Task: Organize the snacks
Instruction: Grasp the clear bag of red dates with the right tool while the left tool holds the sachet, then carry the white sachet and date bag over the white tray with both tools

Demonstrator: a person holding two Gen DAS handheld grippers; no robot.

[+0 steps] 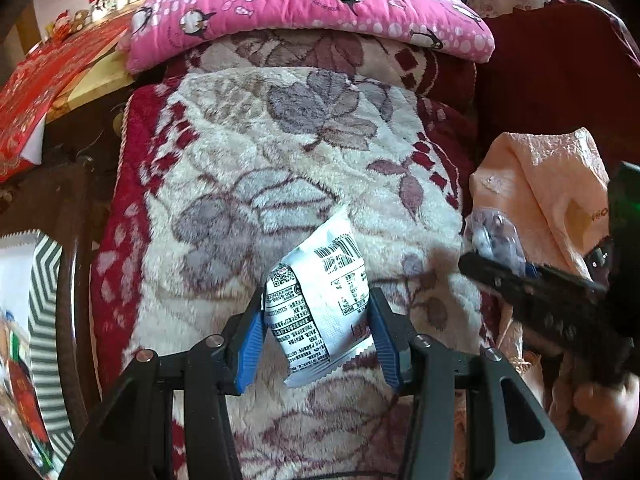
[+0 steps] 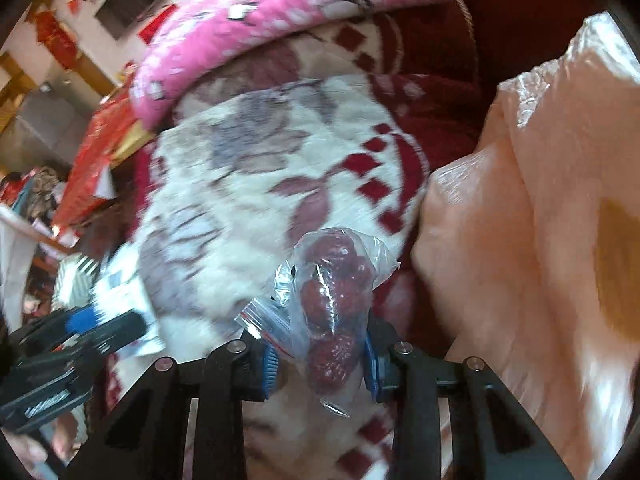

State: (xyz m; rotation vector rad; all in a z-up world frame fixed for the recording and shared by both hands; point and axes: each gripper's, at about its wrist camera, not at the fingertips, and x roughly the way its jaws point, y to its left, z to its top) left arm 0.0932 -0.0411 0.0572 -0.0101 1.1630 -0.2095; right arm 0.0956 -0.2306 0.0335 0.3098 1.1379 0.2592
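My left gripper point(image 1: 318, 334) is shut on a white snack packet point(image 1: 320, 304) printed with a barcode and black text, holding it above a flowered cream and red blanket point(image 1: 248, 168). My right gripper point(image 2: 320, 360) is shut on a clear zip bag of red dates point(image 2: 334, 304), also above the blanket. In the left wrist view the right gripper point(image 1: 472, 262) comes in from the right with the bag of dates point(image 1: 494, 240) at its tip. In the right wrist view the left gripper point(image 2: 108, 320) shows at the left edge with the white packet point(image 2: 128, 300).
A pink penguin-print cushion point(image 1: 304, 4) lies at the blanket's far end. A peach plastic bag point(image 2: 540, 220) sits to the right, also seen in the left wrist view point(image 1: 548, 200). A striped bag point(image 1: 44, 320) stands at far left. Red cloth point(image 1: 36, 92) covers a table behind.
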